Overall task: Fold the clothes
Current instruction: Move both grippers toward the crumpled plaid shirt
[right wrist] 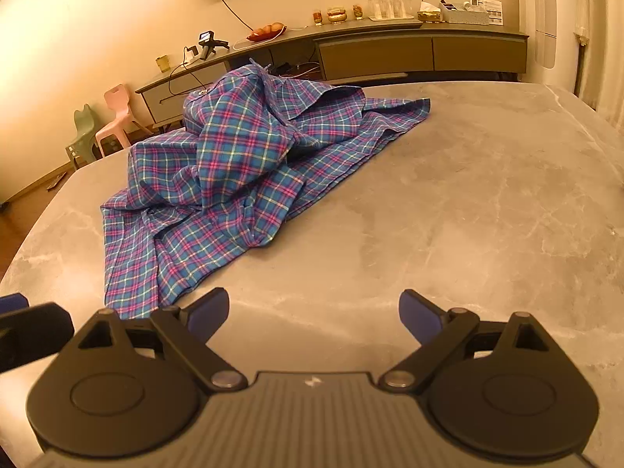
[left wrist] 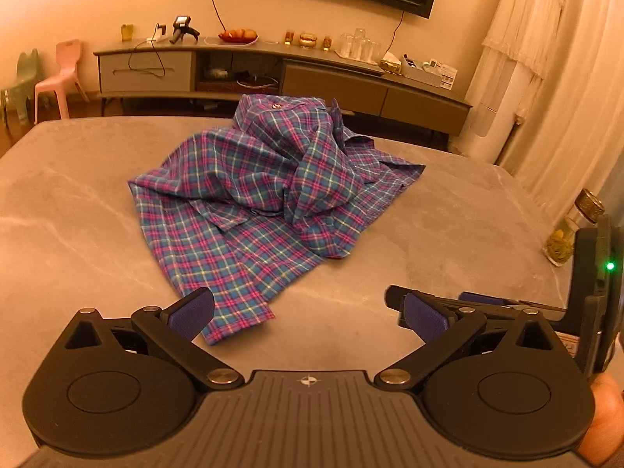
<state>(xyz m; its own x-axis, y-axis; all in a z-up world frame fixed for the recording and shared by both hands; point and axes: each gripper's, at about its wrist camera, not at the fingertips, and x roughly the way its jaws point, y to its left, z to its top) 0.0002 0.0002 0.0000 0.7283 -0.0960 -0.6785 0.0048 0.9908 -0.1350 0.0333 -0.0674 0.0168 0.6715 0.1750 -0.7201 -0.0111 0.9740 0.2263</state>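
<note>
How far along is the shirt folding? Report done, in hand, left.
Done: nothing; the plaid shirt lies in a crumpled heap on the grey table. In hand: nothing; the left gripper and right gripper are open and empty, short of the shirt's near hem. Left: spreading it flat and every fold.

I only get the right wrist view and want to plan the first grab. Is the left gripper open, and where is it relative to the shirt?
Observer: The left gripper is open with nothing between its fingers. The near corner of the crumpled plaid shirt lies just ahead of its left finger.
Operator: Is there anything on the table outside my frame?
Observer: Yes. A glass jar with a gold lid seems to stand at the right edge of the table, beyond the right gripper.
</note>
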